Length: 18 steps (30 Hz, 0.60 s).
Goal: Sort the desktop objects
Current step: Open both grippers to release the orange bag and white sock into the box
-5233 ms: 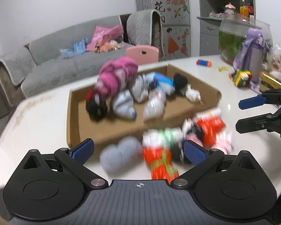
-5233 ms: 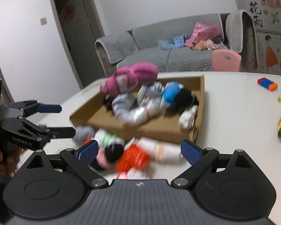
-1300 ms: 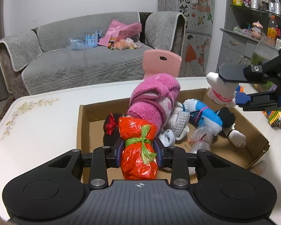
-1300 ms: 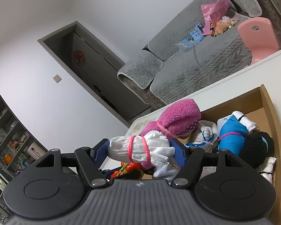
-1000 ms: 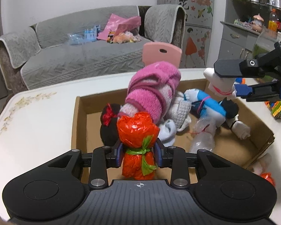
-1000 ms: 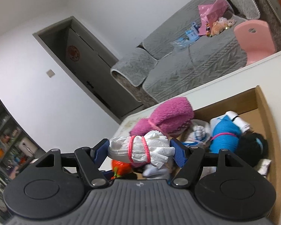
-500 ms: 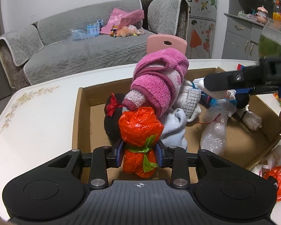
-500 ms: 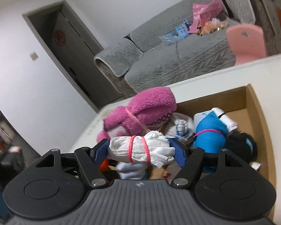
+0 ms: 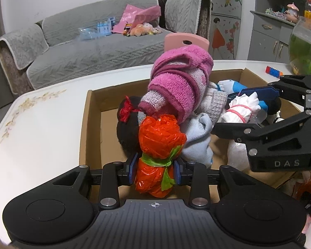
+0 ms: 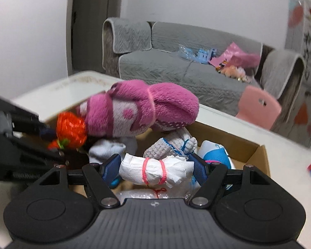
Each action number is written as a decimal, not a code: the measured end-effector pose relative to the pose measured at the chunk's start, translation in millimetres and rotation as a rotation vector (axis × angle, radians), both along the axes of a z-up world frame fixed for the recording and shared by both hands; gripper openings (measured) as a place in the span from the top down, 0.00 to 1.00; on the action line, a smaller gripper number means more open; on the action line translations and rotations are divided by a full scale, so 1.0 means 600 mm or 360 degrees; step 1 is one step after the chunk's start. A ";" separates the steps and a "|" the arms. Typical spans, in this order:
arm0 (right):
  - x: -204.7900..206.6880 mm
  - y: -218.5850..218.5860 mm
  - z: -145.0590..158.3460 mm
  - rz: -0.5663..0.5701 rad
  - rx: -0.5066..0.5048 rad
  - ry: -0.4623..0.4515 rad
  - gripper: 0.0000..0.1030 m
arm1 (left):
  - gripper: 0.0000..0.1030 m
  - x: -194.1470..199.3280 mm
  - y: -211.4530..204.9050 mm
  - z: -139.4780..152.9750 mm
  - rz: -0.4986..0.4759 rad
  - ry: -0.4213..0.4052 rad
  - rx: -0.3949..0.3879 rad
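Orange bundle (image 9: 155,155) clamped between left fingers (image 9: 133,171), over box (image 9: 91,112).

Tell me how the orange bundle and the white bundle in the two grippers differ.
The orange bundle is crinkly plastic tied with a green strip; the white bundle is paper bound by pink bands. The orange bundle stands upright in the left hand-held gripper; the white bundle lies crosswise in the right hand-held gripper. Both are held over the cardboard box.

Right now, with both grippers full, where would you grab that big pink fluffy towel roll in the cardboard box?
Grip the big pink fluffy towel roll across its thick rounded upper end, coming from above. It leans tilted atop the other bundles in the cardboard box, so that end stands clear while its lower end is wedged among them.
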State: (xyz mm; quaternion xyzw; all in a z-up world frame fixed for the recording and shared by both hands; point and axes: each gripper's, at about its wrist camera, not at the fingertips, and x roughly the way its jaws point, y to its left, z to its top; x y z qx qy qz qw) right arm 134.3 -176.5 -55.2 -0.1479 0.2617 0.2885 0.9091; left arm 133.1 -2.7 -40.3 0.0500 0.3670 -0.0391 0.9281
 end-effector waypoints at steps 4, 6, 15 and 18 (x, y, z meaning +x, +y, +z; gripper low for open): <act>-0.002 -0.007 0.008 0.0004 0.0053 -0.0017 0.31 | 0.54 -0.001 0.001 -0.005 0.0005 0.0017 0.0017; -0.003 -0.011 0.016 0.0008 0.0089 -0.0021 0.31 | 0.44 0.000 0.001 -0.009 0.0010 0.0029 0.0020; -0.036 -0.015 0.045 0.0074 0.0113 -0.0118 0.17 | 0.08 -0.013 -0.014 -0.012 -0.0042 -0.0001 0.0110; -0.047 -0.022 0.052 0.0100 0.0110 -0.0138 0.15 | 0.03 -0.019 -0.017 -0.011 -0.0044 -0.0023 0.0139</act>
